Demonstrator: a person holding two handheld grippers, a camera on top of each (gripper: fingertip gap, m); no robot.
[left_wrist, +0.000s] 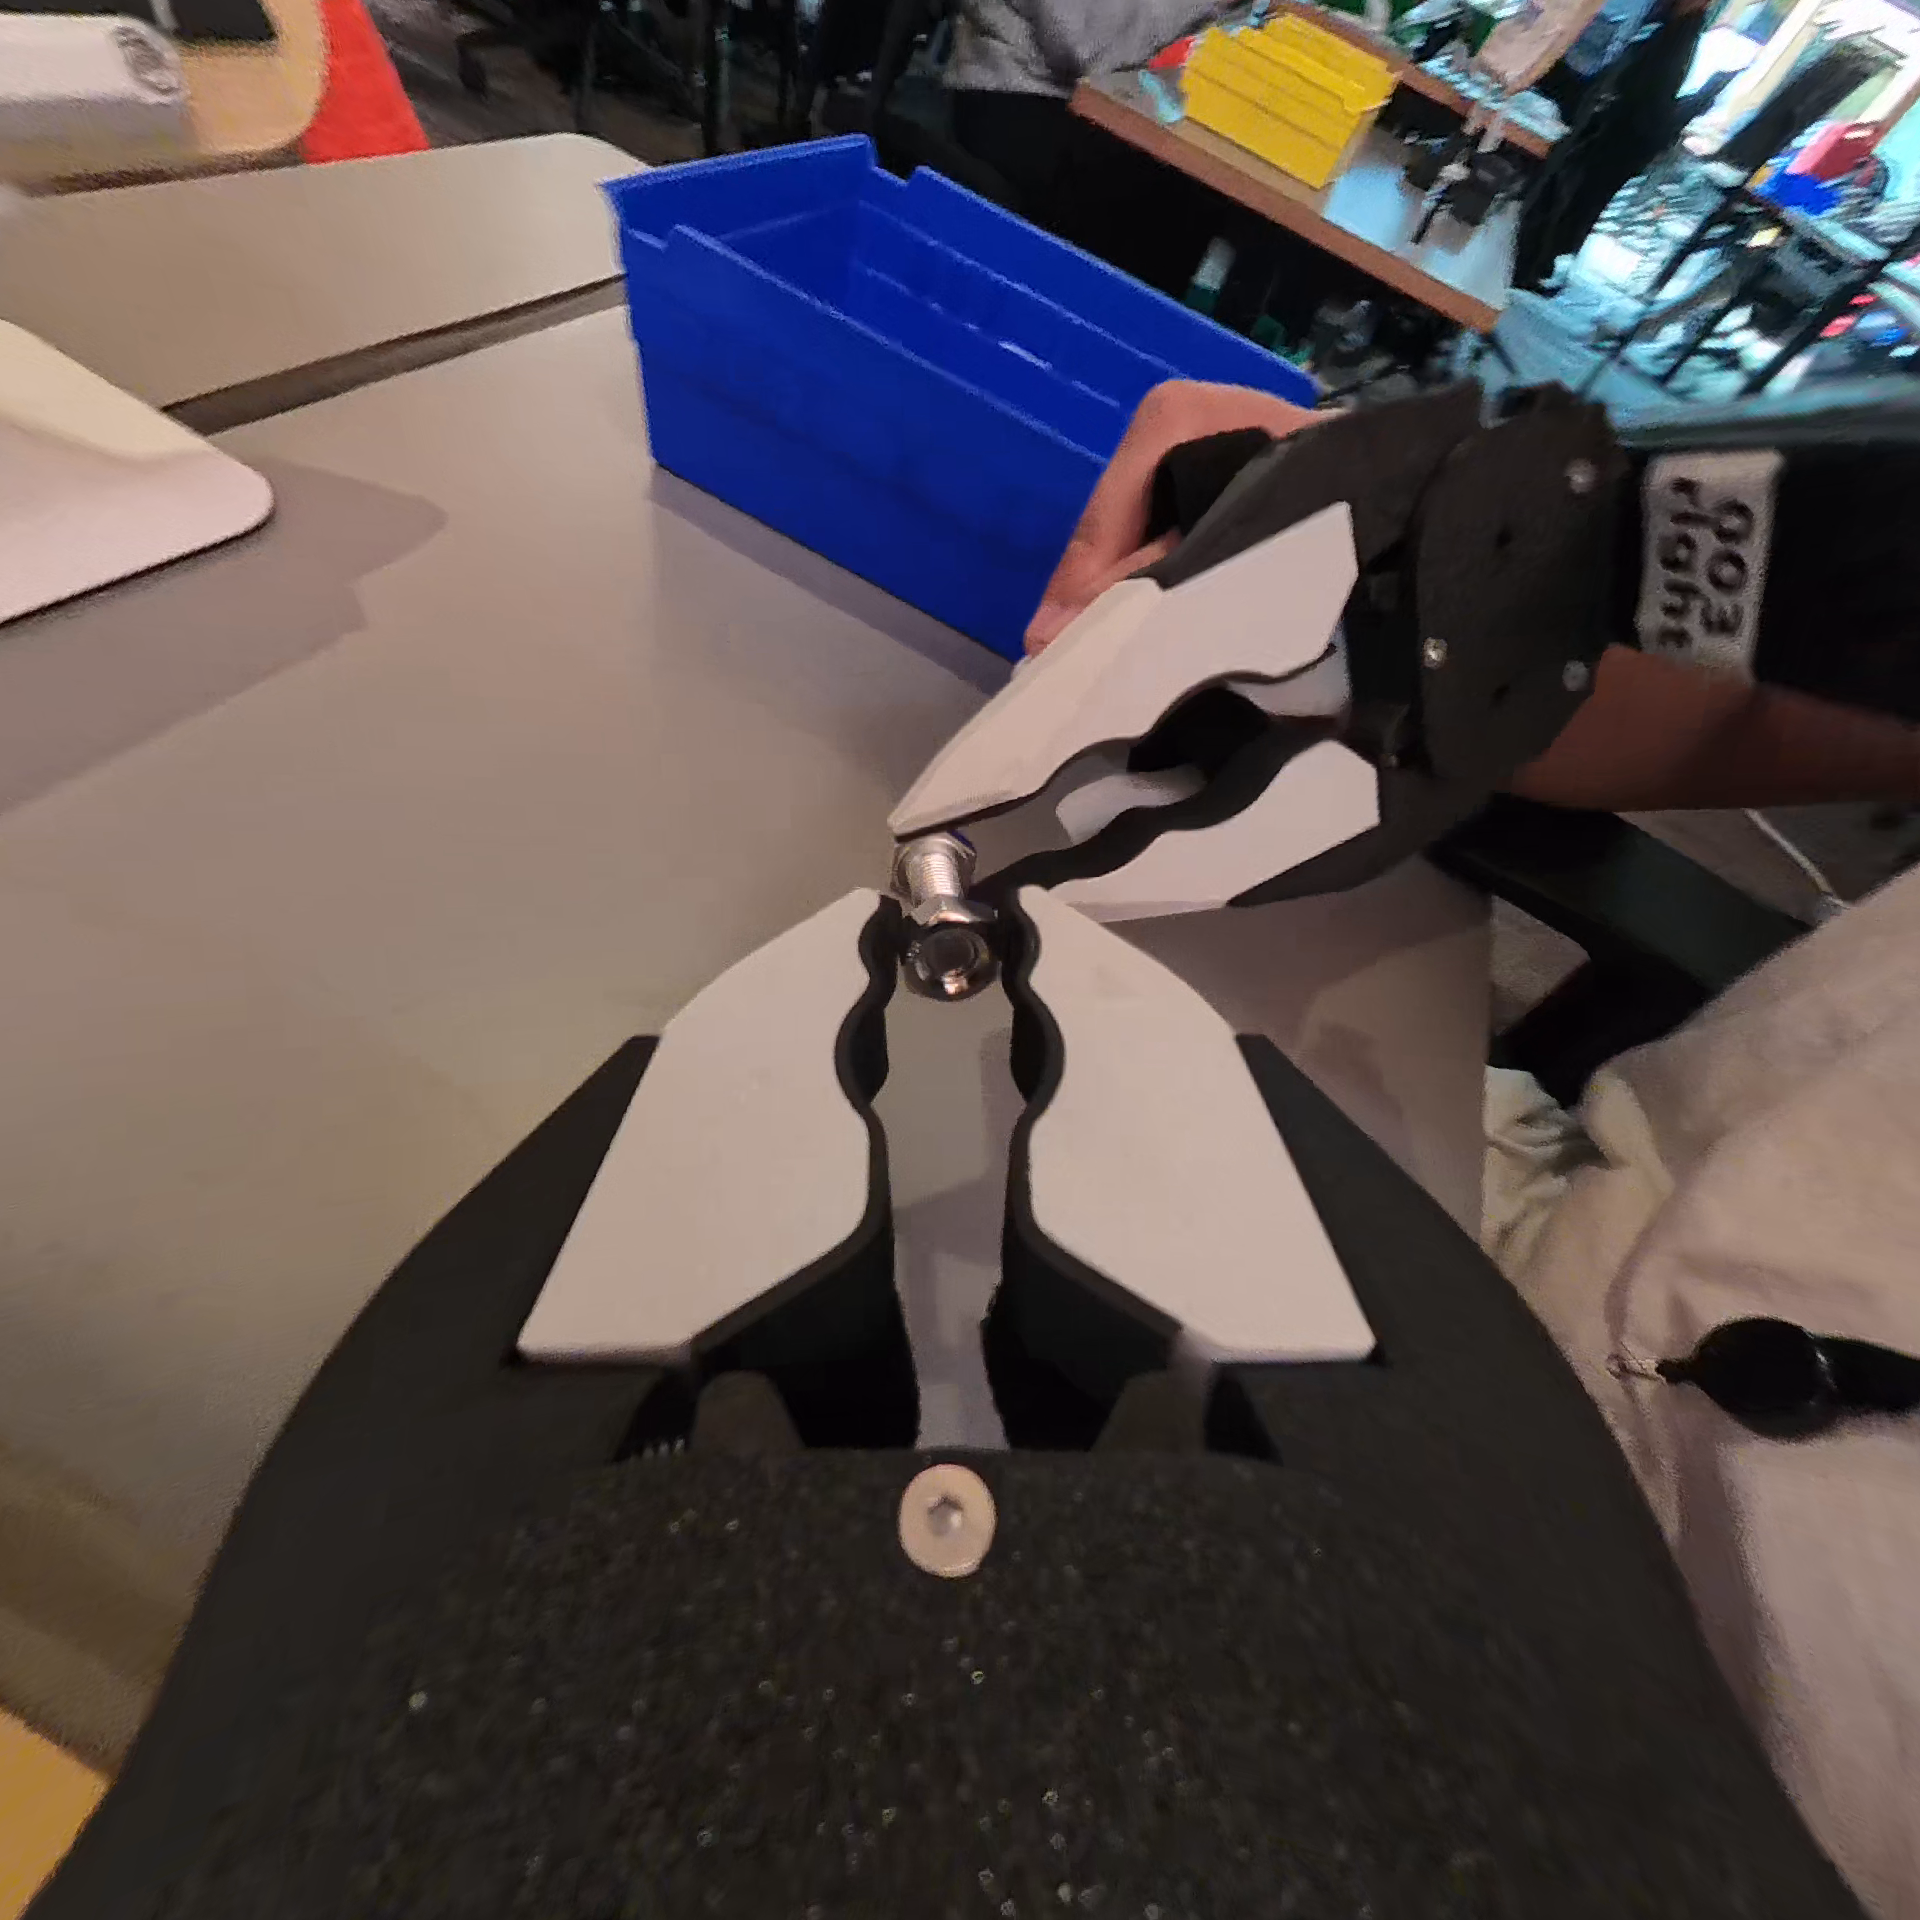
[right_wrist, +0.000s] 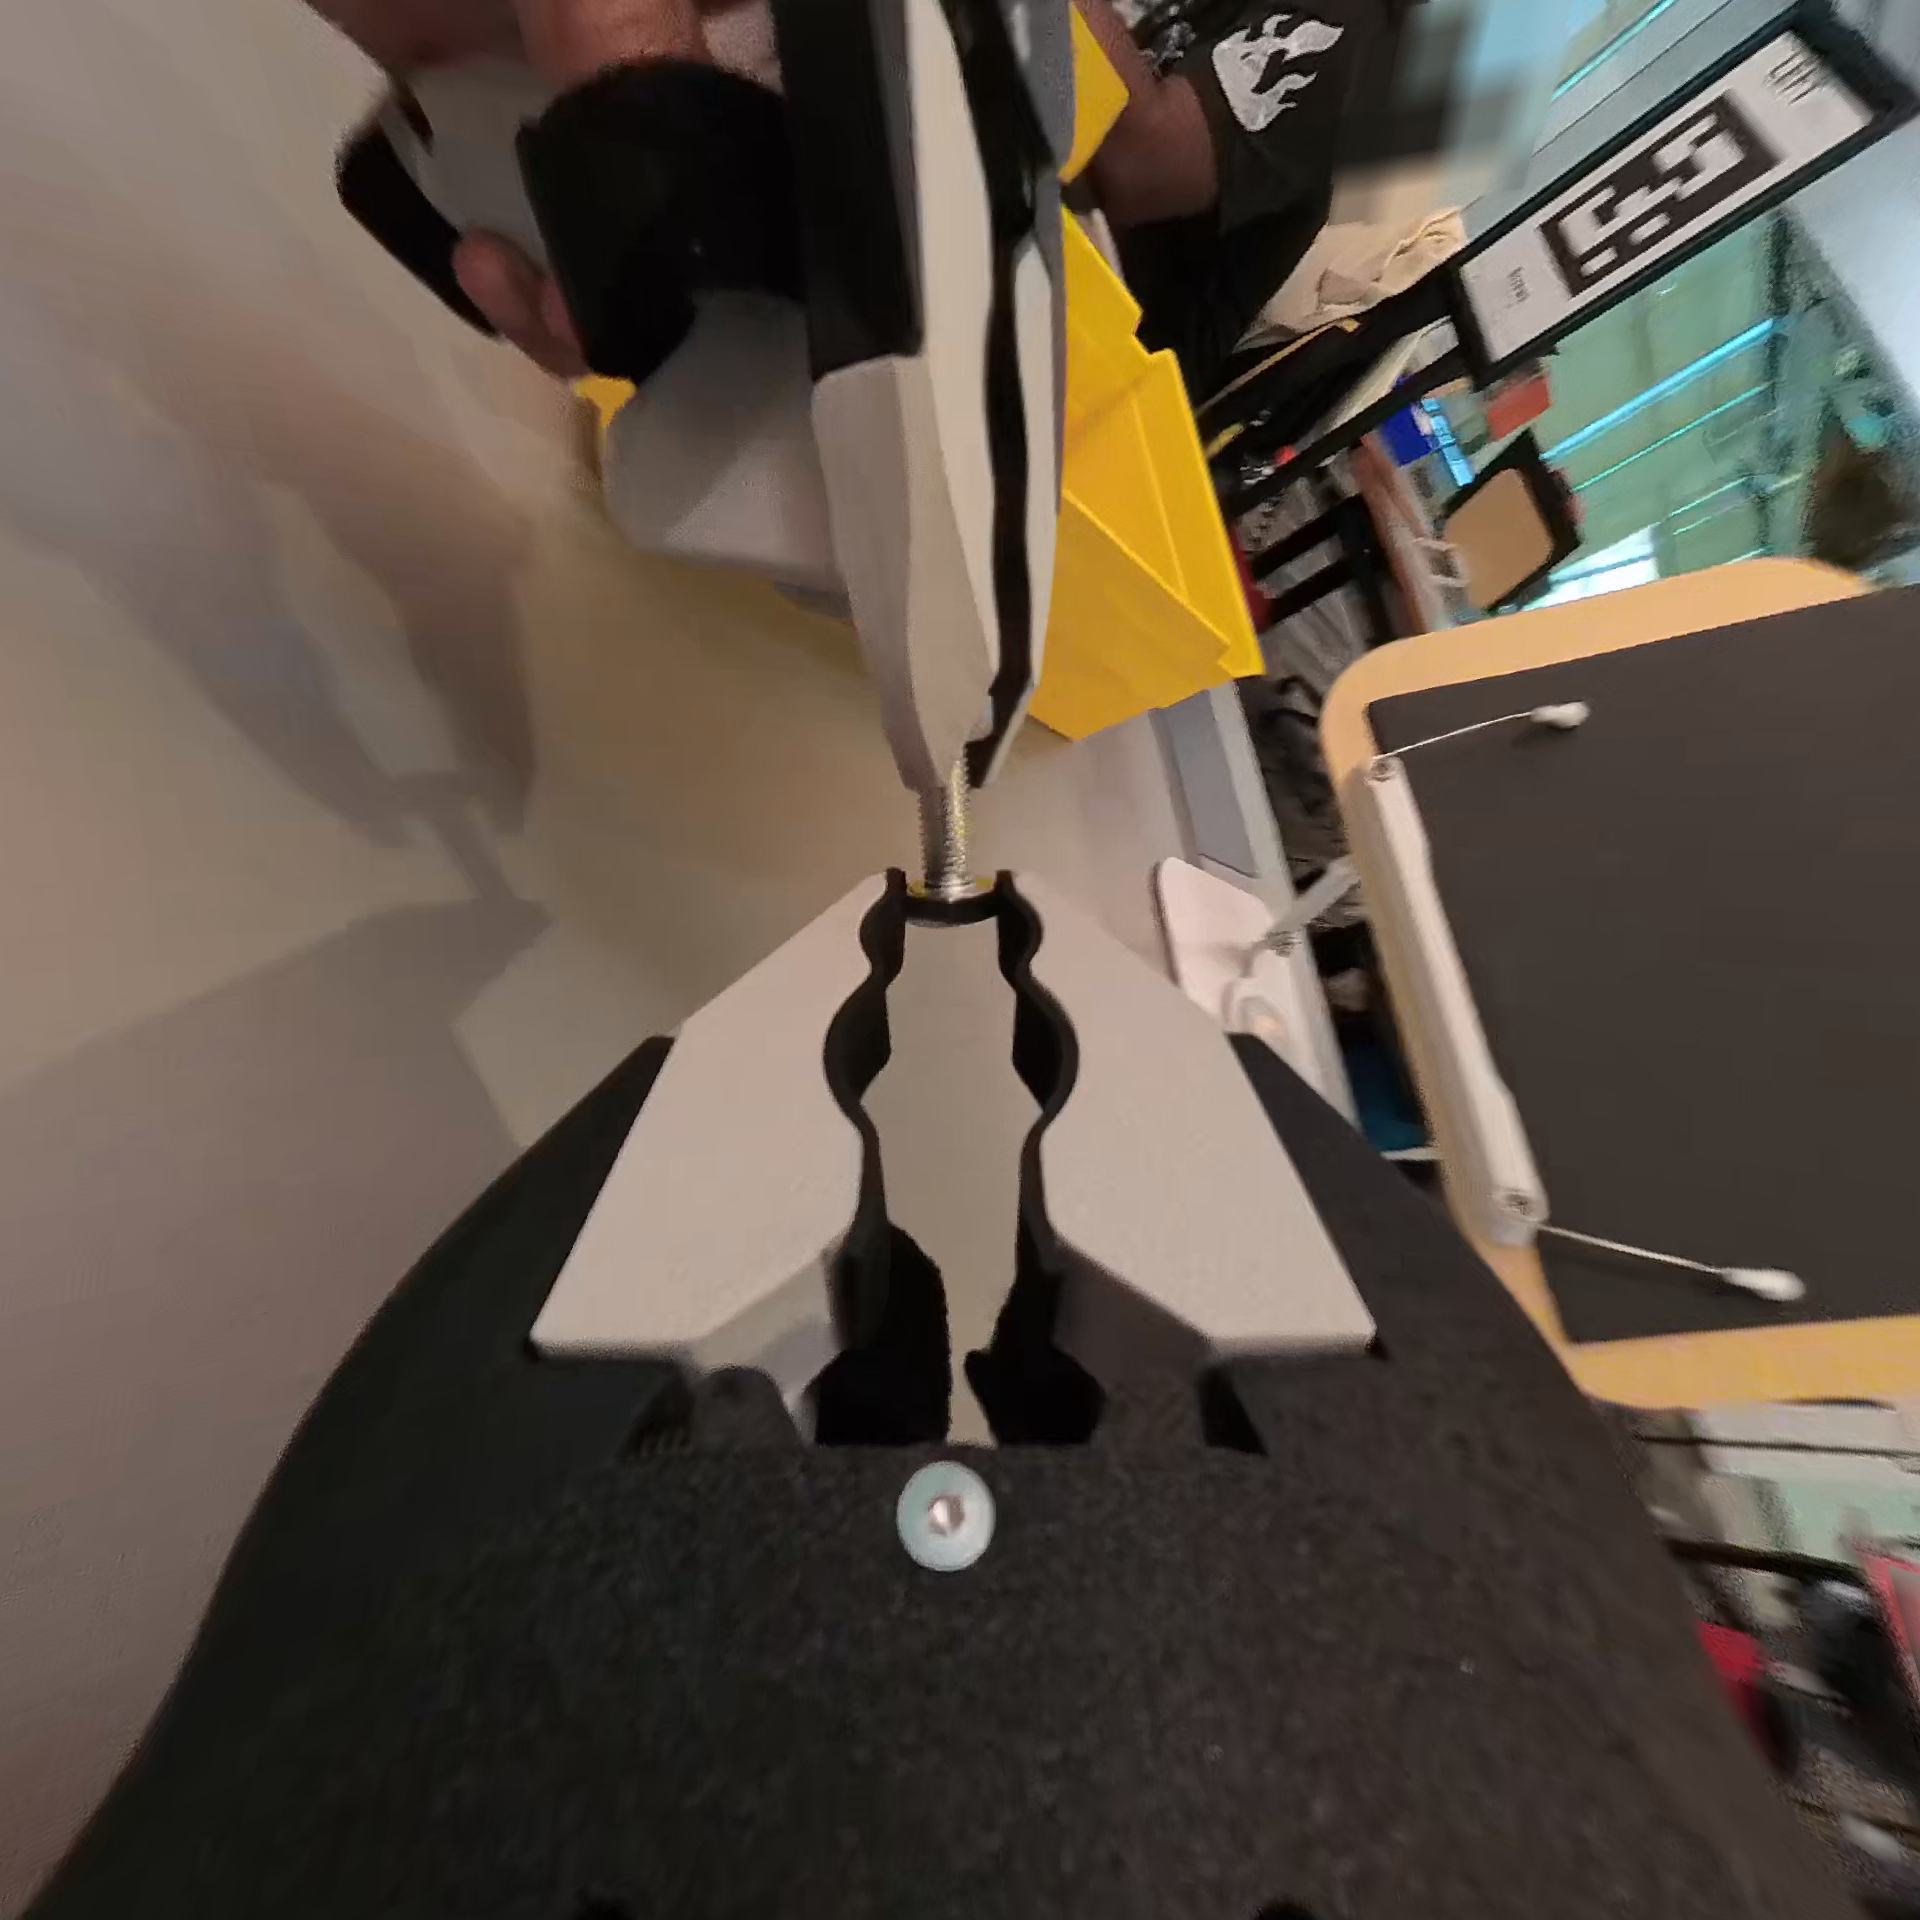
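Left wrist view: at the centre of the frame the left gripper (left_wrist: 948, 935) has its two pale fingers closed to a narrow gap around the head end of a silver bolt (left_wrist: 932, 883), the black inner pads pressing on it from both sides. The bolt's threaded shaft rises up and away from that head. Coming in from the right of the frame, the right gripper (left_wrist: 940, 836) meets the far end of the same bolt, where a nut (left_wrist: 935, 850) sits between its tips. Held at both ends like this, the bolt hangs above the grey table (left_wrist: 468, 675), touching nothing else; one end held fast while the other takes the nut would suit turning them against each other. A blue bin (left_wrist: 883, 353) stands on the table in the upper middle, well behind the tips. A hand (left_wrist: 1122, 499) wraps the right gripper's handle.

Right wrist view: the right gripper (right_wrist: 948, 902) is narrowed onto the silver nut (right_wrist: 948, 891), its black pads against the nut's sides at the very fingertips. The bolt (right_wrist: 948, 821) stands straight up from it in the frame, and the left gripper (right_wrist: 951, 753) comes down from the top to clamp its upper end. Bolt and nut line up on one axis, which is why the two grippers face each other tip to tip. A yellow bin (right_wrist: 1132, 582) lies behind, upper right of centre.
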